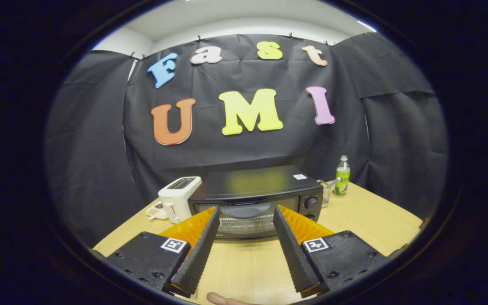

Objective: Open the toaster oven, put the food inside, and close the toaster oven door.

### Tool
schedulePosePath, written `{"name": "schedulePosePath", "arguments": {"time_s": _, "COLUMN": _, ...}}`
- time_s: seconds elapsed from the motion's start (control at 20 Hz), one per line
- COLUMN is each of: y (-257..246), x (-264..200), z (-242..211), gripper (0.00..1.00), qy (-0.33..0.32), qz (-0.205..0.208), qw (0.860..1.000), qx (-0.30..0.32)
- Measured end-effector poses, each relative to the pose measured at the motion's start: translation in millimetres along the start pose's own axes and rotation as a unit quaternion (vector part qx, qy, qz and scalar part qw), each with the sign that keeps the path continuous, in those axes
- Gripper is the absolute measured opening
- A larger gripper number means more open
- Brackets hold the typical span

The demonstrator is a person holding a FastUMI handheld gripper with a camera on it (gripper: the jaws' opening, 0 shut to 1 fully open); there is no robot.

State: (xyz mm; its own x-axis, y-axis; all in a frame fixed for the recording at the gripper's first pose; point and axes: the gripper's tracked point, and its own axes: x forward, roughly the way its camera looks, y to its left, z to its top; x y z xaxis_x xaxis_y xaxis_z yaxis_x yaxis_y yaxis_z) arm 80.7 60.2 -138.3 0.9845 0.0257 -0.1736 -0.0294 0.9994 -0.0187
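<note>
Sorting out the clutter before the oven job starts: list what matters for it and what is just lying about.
For the job:
- toaster oven, door shut, just beyond the fingers
- tongs, open, holding nothing, aimed at the oven door

Lying about:
- white toaster, left of the oven
- small dish beside the toaster
- green bottle, right of the oven
- glass jar between oven and bottle
- table

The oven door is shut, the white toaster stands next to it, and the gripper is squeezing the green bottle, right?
Not quite. In the gripper view the gripper is open and holds nothing; the green bottle stands beyond the oven. The door is shut, and the white toaster stands next to the oven.
</note>
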Motion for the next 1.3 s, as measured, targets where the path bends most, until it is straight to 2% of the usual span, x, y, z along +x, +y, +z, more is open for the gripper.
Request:
{"name": "schedulePosePath", "arguments": {"time_s": 0.4, "y": -24.0, "x": -78.7, "z": 73.4, "gripper": 0.85, "qy": -0.050, "qz": -0.006, "qw": 0.999, "qx": 0.005}}
{"name": "schedulePosePath", "arguments": {"time_s": 0.55, "y": -21.5, "x": -105.8, "z": 99.3, "gripper": 0.85, "qy": -0.080, "qz": 0.009, "qw": 0.997, "qx": 0.002}}
{"name": "schedulePosePath", "arguments": {"time_s": 0.7, "y": -26.6, "x": -127.5, "z": 108.0, "gripper": 0.85, "qy": -0.095, "qz": -0.004, "qw": 0.995, "qx": -0.029}}
{"name": "schedulePosePath", "arguments": {"time_s": 0.85, "y": -34.2, "x": -141.2, "z": 118.9, "gripper": 0.86, "qy": -0.105, "qz": -0.048, "qw": 0.992, "qx": -0.054}}
{"name": "schedulePosePath", "arguments": {"time_s": 1.1, "y": -19.9, "x": -156.1, "z": 119.7, "gripper": 0.87, "qy": -0.105, "qz": -0.023, "qw": 0.993, "qx": -0.047}}
{"name": "schedulePosePath", "arguments": {"time_s": 1.3, "y": -26.8, "x": -170.2, "z": 128.8, "gripper": 0.88, "qy": -0.115, "qz": -0.022, "qw": 0.992, "qx": -0.043}}
